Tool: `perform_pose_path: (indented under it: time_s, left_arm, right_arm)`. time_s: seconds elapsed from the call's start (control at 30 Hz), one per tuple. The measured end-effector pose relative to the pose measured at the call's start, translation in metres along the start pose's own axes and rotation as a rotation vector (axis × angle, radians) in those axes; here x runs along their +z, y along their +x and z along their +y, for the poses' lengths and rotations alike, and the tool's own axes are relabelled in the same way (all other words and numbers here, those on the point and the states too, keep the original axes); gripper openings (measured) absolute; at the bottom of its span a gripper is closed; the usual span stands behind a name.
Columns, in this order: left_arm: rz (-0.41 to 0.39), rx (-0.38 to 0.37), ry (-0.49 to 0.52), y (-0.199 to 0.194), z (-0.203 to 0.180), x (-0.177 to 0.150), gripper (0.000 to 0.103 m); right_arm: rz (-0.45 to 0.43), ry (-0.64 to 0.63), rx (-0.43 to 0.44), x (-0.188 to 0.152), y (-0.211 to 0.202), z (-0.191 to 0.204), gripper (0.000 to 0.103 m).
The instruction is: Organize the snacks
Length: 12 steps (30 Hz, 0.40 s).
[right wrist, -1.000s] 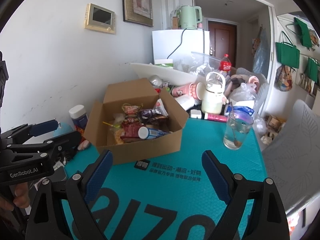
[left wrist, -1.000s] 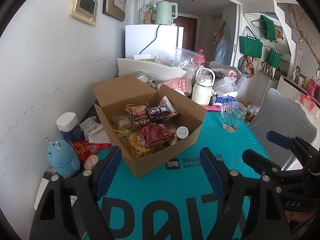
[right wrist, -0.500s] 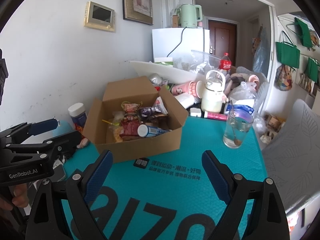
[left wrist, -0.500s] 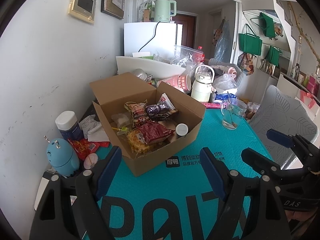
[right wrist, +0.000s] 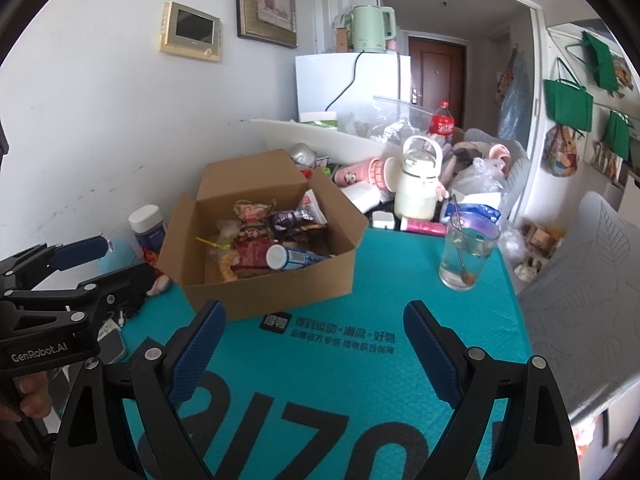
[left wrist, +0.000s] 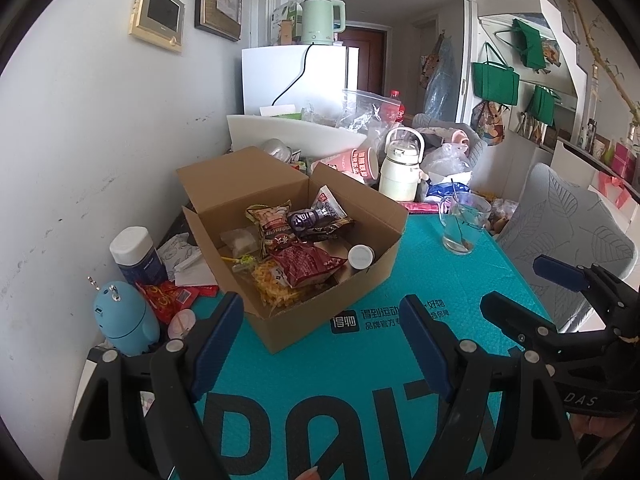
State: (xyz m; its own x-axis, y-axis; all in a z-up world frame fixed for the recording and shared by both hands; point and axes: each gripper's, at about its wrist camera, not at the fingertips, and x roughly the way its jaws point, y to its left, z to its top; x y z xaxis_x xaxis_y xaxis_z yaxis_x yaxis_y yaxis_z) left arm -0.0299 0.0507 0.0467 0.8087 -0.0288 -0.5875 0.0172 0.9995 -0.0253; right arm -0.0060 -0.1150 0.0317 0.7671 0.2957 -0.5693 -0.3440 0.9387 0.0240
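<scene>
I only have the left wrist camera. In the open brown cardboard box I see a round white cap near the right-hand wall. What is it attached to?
Observer: The right wrist view shows that it caps a small bottle with a blue and white label, lying on its side inside the brown cardboard box.
Operator: Is anything hidden behind the box's far right corner?
Observer: Yes. A small white square block sits just behind that corner, next to a pink tube lying flat.
</scene>
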Motion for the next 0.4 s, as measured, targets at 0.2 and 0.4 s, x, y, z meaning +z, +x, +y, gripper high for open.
perform_pose_path:
  time_s: [0.2,0.4]
  left_arm:
    - [0.011,0.013,0.0,0.001,0.001,-0.002,0.08]
    - [0.023,0.023,0.011,0.005,-0.005,-0.005,0.08]
  right_arm:
    - [0.013,0.008,0.001,-0.006,0.001,0.0,0.091]
    - [0.031,0.023,-0.009,-0.011,0.006,-0.005,0.091]
